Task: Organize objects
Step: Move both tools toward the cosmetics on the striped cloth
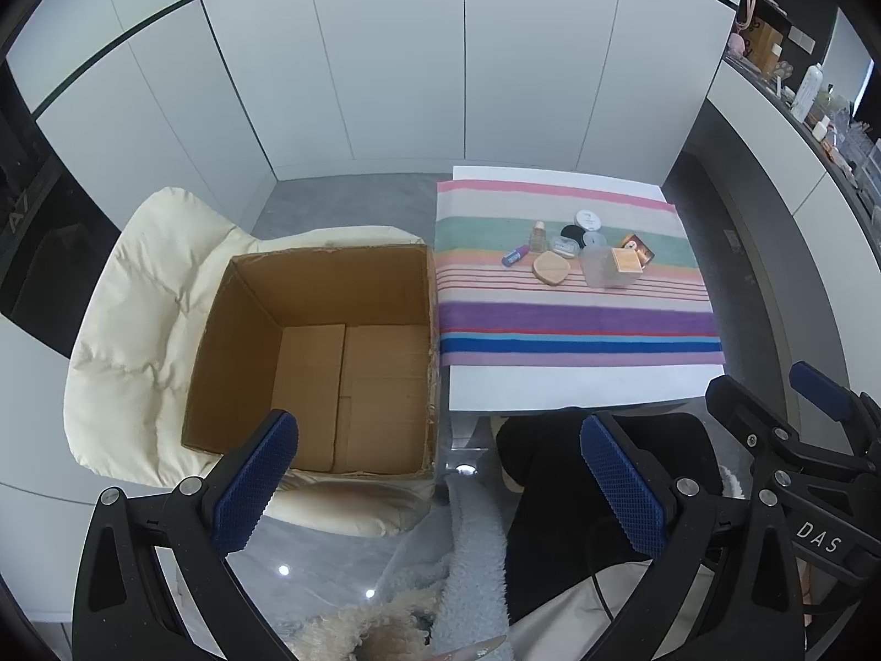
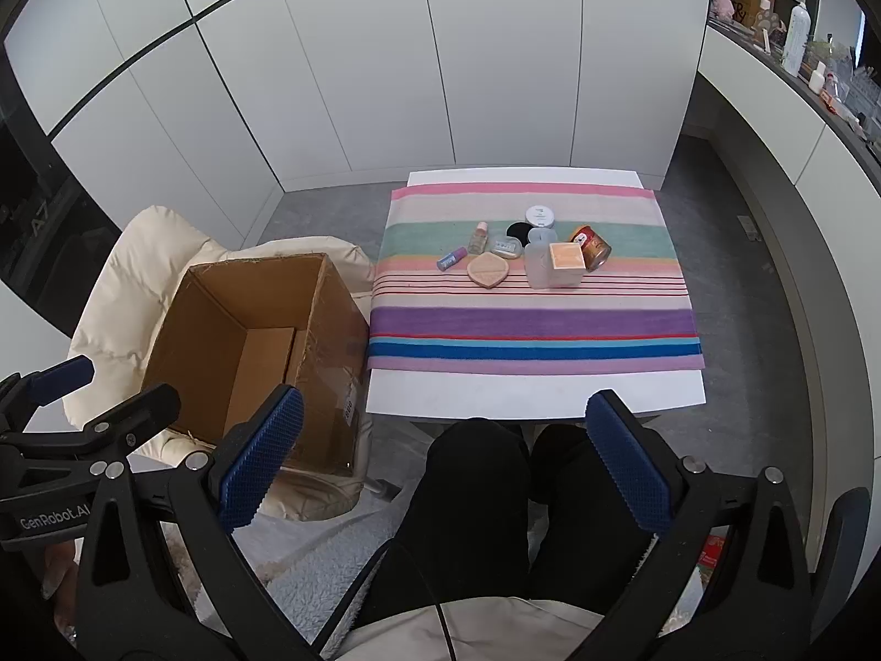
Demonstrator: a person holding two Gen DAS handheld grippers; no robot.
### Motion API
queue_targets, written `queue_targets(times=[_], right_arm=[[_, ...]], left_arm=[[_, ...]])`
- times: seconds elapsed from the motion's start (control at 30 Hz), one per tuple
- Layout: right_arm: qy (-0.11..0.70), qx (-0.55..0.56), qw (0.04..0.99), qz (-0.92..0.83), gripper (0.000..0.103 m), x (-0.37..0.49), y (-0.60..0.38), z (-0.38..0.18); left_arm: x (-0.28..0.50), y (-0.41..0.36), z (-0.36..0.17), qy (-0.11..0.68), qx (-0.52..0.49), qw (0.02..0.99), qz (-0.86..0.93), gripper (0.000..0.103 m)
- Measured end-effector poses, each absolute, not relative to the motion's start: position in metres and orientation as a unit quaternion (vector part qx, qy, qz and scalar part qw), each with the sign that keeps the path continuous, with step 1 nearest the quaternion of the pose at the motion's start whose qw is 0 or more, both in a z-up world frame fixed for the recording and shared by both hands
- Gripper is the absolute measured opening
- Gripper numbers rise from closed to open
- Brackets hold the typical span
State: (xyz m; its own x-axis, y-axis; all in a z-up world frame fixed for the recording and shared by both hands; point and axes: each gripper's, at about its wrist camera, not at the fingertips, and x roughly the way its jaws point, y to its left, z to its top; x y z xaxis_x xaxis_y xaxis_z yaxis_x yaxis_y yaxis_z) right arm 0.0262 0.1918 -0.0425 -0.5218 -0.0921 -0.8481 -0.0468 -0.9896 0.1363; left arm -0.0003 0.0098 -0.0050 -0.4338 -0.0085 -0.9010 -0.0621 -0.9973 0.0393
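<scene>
Hovering well short of cosmetics cluster (image 2: pixel 528 253) on counter (image 2: pixel 528 396); right gripper (image 2: pixel 446 462) nearer, left gripper (image 1: pixel 440 473) over cardboard box (image 1: pixel 330 341); both jaws apart, empty.

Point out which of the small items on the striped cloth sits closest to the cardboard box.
The small blue tube, lying at the left end of the cluster; every other item sits farther right, away from the cardboard box.

A home room: white cupboard doors (image 2: pixel 385 82), a padded cream chair (image 1: pixel 137 297), a cluttered shelf (image 2: pixel 815 55) and a striped cloth (image 2: pixel 528 275) over the table (image 2: pixel 528 396).
</scene>
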Motion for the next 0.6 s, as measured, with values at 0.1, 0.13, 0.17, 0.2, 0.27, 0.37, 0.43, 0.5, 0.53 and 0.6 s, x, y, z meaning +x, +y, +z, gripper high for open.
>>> queue_targets(times=[0.1,0.13,0.17,0.2,0.27,0.37,0.43,0.5,0.53,0.6], right_arm=[[-0.071,0.489,0.013,-0.869,0.103,0.0256,0.192,-0.0425],[-0.071,0.489,0.013,-0.869,0.103,0.0259,0.192,-0.0426],[-0.072,0.49,0.013,-0.869,0.103,0.0261,0.1922,-0.0428],[-0.073,0.491,0.013,-0.868,0.103,0.0252,0.1927,-0.043],[-0.073,0.491,0.013,-0.868,0.103,0.0249,0.1926,-0.0431],[-0.073,0.491,0.014,-0.868,0.103,0.0255,0.194,-0.0432],[-0.072,0.491,0.014,-0.868,0.103,0.0248,0.1927,-0.0431],[-0.072,0.49,0.014,-0.868,0.103,0.0246,0.193,-0.0432],[-0.072,0.491,0.014,-0.868,0.103,0.0243,0.1936,-0.0433],[-0.073,0.491,0.014,-0.868,0.103,0.0246,0.1941,-0.0434]], left_arm=[[-0.0004,0.0095,-0.0055,0.033,-0.532,0.017,0.846,0.103],[0.0002,0.0095,-0.0057,0.034,-0.532,0.016,0.846,0.103],[0.0004,0.0097,-0.0057,0.034,-0.532,0.016,0.846,0.103],[0.0003,0.0096,-0.0057,0.034,-0.532,0.017,0.846,0.103],[0.0006,0.0095,-0.006,0.034,-0.532,0.016,0.846,0.103],[0.0011,0.0096,-0.0065,0.034,-0.533,0.017,0.846,0.103],[0.0009,0.0103,-0.0064,0.035,-0.532,0.016,0.846,0.103],[0.0009,0.0101,-0.0065,0.035,-0.533,0.016,0.845,0.103],[0.0005,0.0103,-0.0066,0.035,-0.533,0.015,0.845,0.103],[-0.0004,0.0114,-0.0072,0.035,-0.533,0.015,0.845,0.103]])
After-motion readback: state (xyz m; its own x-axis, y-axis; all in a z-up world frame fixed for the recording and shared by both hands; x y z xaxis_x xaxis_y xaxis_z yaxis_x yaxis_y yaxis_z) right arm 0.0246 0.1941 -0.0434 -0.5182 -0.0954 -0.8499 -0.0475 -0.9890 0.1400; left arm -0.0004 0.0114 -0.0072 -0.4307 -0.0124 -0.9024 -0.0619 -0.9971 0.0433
